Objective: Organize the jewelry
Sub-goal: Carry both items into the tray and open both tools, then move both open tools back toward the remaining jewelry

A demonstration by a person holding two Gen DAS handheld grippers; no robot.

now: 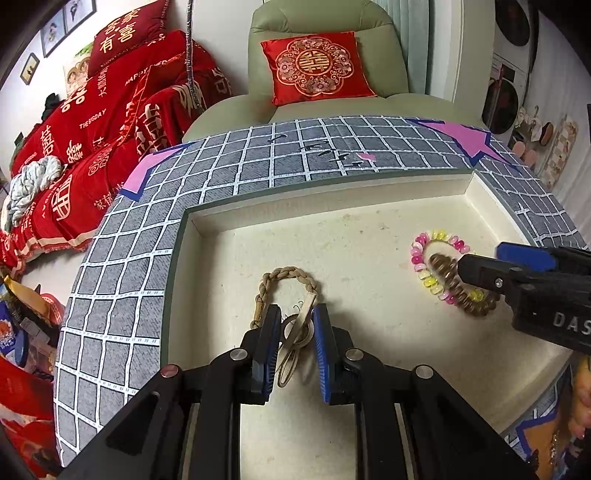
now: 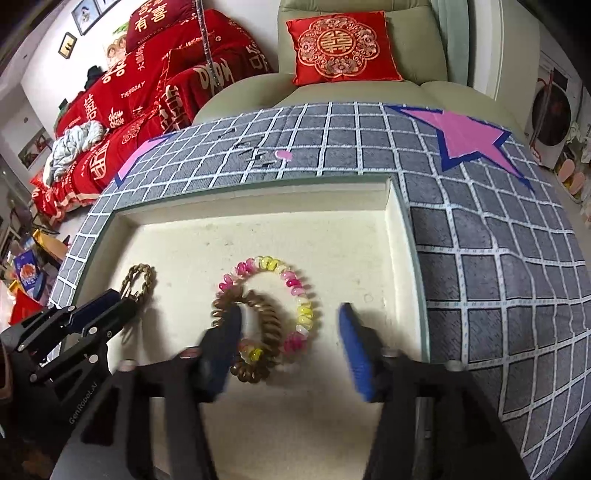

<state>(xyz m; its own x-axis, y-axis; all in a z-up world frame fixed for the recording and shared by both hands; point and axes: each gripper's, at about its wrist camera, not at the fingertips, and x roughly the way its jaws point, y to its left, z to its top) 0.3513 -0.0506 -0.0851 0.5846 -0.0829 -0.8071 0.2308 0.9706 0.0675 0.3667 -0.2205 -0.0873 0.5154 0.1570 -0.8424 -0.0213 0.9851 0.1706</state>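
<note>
A tan braided bracelet (image 1: pixel 288 275) lies at the left of the cream tray (image 1: pixel 332 206). My left gripper (image 1: pixel 295 332) is shut on the metal clasp and rings at its near end. It shows again in the right wrist view as the braided bracelet (image 2: pixel 142 275) beside the left gripper (image 2: pixel 118 302). A pink-and-yellow coil bracelet (image 2: pixel 295 288) lies overlapped with a brown coil bracelet (image 2: pixel 266 317) at the tray's right. My right gripper (image 2: pixel 290 347) stands open over both coils, its pads pressing neither. In the left wrist view the right gripper (image 1: pixel 480 260) hovers over the brown coil (image 1: pixel 447 273).
The tray sits on a grey grid-patterned cloth (image 1: pixel 122 266) with pink stars (image 2: pixel 465 136). A few dark hairpins (image 2: pixel 255 151) lie on the cloth behind the tray. Beyond are a green armchair (image 1: pixel 325 22) with a red cushion (image 1: pixel 314 66) and red bedding (image 1: pixel 110 103) at the left.
</note>
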